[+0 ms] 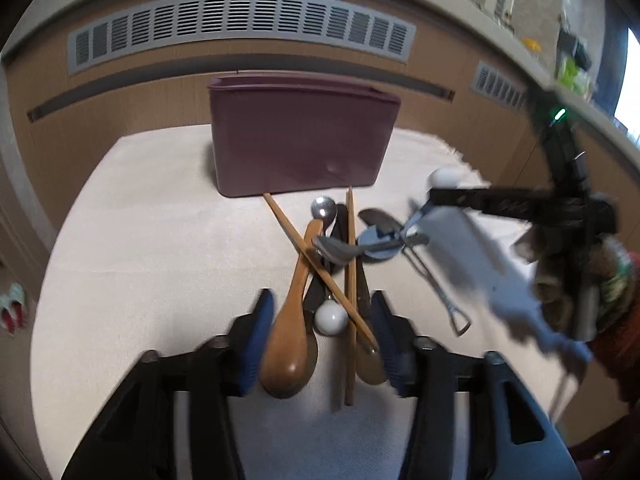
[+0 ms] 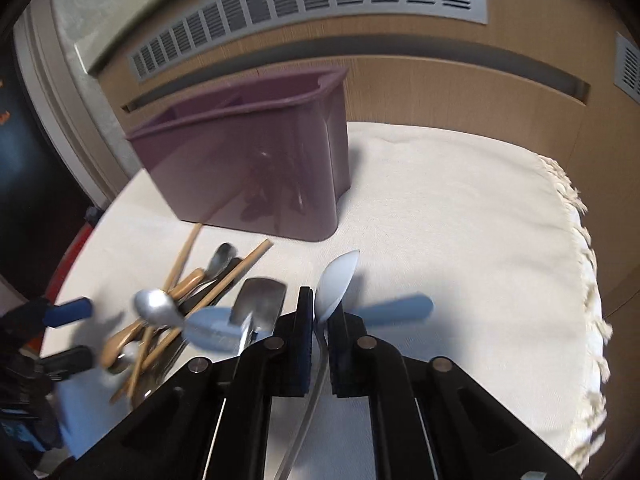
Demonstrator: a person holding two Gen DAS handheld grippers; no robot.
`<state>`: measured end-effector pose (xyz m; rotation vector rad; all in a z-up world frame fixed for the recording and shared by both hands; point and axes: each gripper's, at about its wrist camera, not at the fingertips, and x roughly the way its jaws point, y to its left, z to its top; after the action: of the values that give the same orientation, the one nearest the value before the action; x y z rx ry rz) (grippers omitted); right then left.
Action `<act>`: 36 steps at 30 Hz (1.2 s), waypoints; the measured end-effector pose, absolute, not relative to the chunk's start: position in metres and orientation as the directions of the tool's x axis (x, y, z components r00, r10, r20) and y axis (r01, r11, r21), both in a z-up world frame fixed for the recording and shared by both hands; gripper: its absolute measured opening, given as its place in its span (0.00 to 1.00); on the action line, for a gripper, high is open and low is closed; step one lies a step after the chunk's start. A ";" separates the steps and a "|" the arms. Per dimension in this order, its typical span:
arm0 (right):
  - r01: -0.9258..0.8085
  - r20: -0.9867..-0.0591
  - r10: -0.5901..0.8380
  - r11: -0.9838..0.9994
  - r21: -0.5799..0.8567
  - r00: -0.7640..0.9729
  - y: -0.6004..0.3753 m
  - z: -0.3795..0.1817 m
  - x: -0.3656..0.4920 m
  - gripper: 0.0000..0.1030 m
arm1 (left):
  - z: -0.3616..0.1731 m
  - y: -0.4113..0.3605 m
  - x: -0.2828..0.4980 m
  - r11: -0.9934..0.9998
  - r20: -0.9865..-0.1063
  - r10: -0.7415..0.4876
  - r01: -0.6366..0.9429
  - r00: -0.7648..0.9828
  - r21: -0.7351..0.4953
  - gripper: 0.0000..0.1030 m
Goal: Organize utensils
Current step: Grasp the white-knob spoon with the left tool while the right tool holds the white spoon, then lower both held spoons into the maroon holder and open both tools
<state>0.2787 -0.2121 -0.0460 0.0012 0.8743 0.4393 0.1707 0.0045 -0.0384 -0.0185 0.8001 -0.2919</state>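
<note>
A pile of utensils lies on the cream cloth: a wooden spoon [image 1: 290, 340], crossed chopsticks [image 1: 320, 264], metal spoons [image 1: 324, 208] and a white ball-ended piece [image 1: 330, 317]. My left gripper [image 1: 324, 340] is open, its blue pads either side of the pile's near end. My right gripper [image 2: 320, 320] is shut on a metal spoon [image 2: 334, 284], bowl pointing forward, held above the cloth right of the pile [image 2: 192, 304]. It shows blurred in the left wrist view [image 1: 424, 208]. The purple holder [image 1: 300, 140] stands behind the pile; it also shows in the right wrist view [image 2: 248, 168].
The cream tablecloth [image 2: 460, 220] has a fringed edge [image 2: 580, 208] at the right. A wooden wall with grey vent grilles [image 1: 240, 28] runs behind the table. A light-blue utensil [image 2: 212, 326] and a flat metal spatula [image 2: 260, 300] lie by the pile.
</note>
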 end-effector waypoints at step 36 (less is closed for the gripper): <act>-0.375 -0.624 0.333 0.925 0.069 0.707 -0.224 0.000 0.205 0.06 | 0.059 0.012 0.158 0.975 -0.534 -0.199 0.222 0.822 -0.022 0.22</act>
<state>0.2053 -0.2236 -0.0003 -0.0643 0.6808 0.3933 0.1582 0.0124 0.0585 0.0417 0.5630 -0.2239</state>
